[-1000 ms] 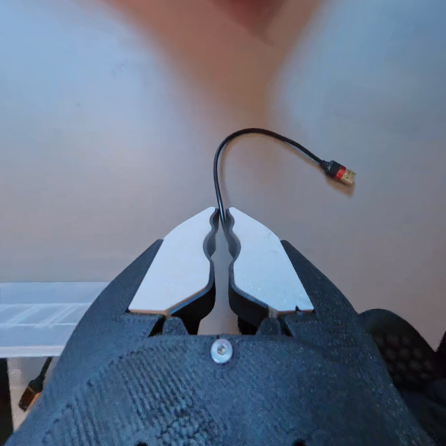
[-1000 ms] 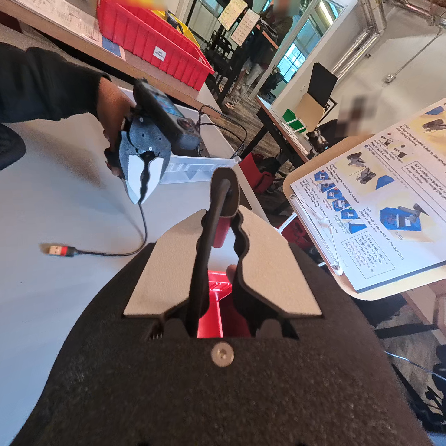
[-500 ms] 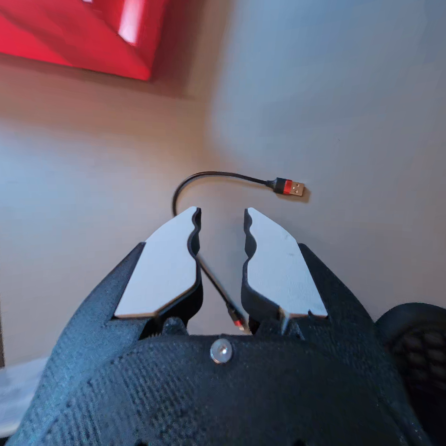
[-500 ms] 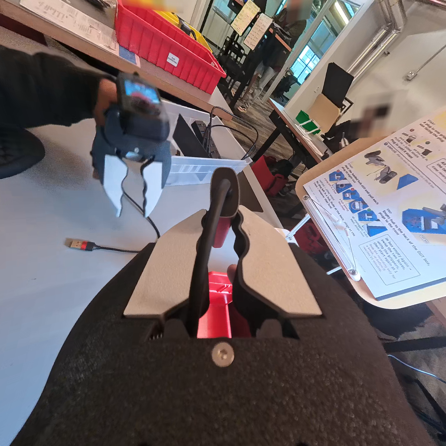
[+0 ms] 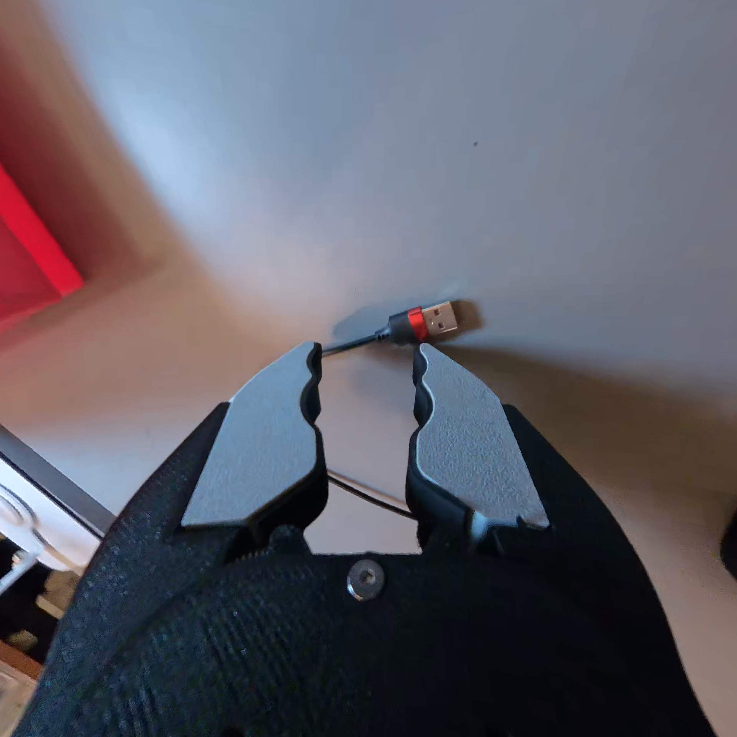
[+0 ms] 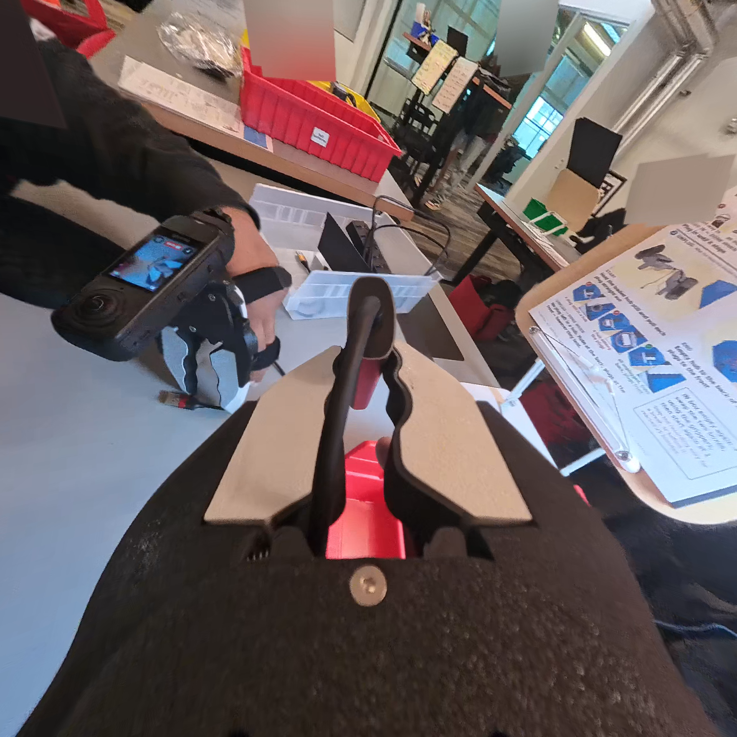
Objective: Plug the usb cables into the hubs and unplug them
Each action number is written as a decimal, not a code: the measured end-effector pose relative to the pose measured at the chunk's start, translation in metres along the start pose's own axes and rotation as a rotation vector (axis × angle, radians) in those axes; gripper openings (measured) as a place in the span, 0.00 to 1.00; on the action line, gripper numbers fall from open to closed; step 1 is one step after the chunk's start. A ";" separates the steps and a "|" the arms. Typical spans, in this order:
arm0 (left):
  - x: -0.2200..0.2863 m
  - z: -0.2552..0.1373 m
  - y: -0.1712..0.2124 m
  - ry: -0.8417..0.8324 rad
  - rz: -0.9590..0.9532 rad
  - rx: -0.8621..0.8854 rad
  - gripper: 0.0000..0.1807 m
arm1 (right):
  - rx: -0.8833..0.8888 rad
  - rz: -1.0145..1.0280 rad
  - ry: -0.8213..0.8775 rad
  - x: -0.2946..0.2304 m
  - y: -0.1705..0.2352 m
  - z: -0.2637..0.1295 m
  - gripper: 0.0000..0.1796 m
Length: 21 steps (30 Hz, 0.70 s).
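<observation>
The left gripper (image 5: 367, 349) points down at a pale grey table (image 5: 438, 139), its two fingers spread apart and holding nothing. A thin black usb cable (image 5: 347, 345) lies flat on the table, and its plug (image 5: 424, 324), with a red collar and a bare metal end, rests just beyond the fingertips, closer to the right-hand one and pointing away to the right. The cable runs from the plug behind the left-hand finger and shows again lower down, crossing the gap between the two fingers near their base. In the right wrist view the same left gripper (image 6: 201, 383) appears farther off, held by a hand (image 6: 255, 275) in a dark sleeve, with a small camera (image 6: 131, 295) mounted on top; its tips come down close to the table right at the plug (image 6: 173, 399). The right gripper (image 6: 365, 359) is pressed together on a dark, flat usb hub (image 6: 371, 319), which stands upright beyond the fingertips with its thick black lead (image 6: 339, 418) running back down between the fingers. A red bin (image 6: 365, 510) shows below, through the gap in the fingers. Farther along the table sits a clear plastic tray (image 6: 319, 291) holding dark hubs and cables. A red crate (image 6: 311, 123) rests on a wooden-edged table behind it. To the right, an illustrated instruction sheet (image 6: 658, 351) lies on a tilted board. The room beyond has more tables, windows and standing noticeboards.
</observation>
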<state>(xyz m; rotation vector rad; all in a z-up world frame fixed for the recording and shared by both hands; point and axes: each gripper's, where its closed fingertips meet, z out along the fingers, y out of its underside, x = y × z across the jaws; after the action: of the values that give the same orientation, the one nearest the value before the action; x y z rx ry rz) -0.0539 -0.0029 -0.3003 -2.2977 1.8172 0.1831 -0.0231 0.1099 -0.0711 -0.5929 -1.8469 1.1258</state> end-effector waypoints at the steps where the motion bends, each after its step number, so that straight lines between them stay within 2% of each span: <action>1: 0.000 0.000 -0.003 0.009 0.028 0.016 0.25 | 0.017 0.006 -0.019 -0.002 -0.001 -0.001 0.10; 6: 0.012 0.003 -0.016 0.170 0.035 0.104 0.24 | 0.181 0.080 -0.142 -0.012 -0.016 -0.011 0.09; 9: 0.019 0.003 -0.025 0.246 0.001 0.181 0.16 | 0.221 0.112 -0.155 -0.009 -0.016 -0.017 0.10; 12: 0.013 0.005 -0.037 0.220 -0.101 0.290 0.14 | 0.211 0.128 -0.138 -0.004 -0.010 -0.018 0.10; 15: -0.007 0.006 -0.037 0.122 -0.257 0.363 0.11 | 0.208 0.138 -0.125 -0.001 -0.008 -0.018 0.10; 18: -0.021 -0.009 -0.038 0.105 -0.450 0.548 0.11 | 0.208 0.136 -0.117 0.001 -0.009 -0.020 0.10; 21: -0.035 -0.042 -0.039 0.100 -0.608 0.842 0.11 | 0.213 0.129 -0.108 0.001 -0.013 -0.022 0.10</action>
<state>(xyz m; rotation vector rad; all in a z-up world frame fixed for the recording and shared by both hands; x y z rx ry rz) -0.0251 0.0290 -0.2482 -2.0711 0.8577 -0.6628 -0.0039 0.1150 -0.0548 -0.5423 -1.7696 1.4444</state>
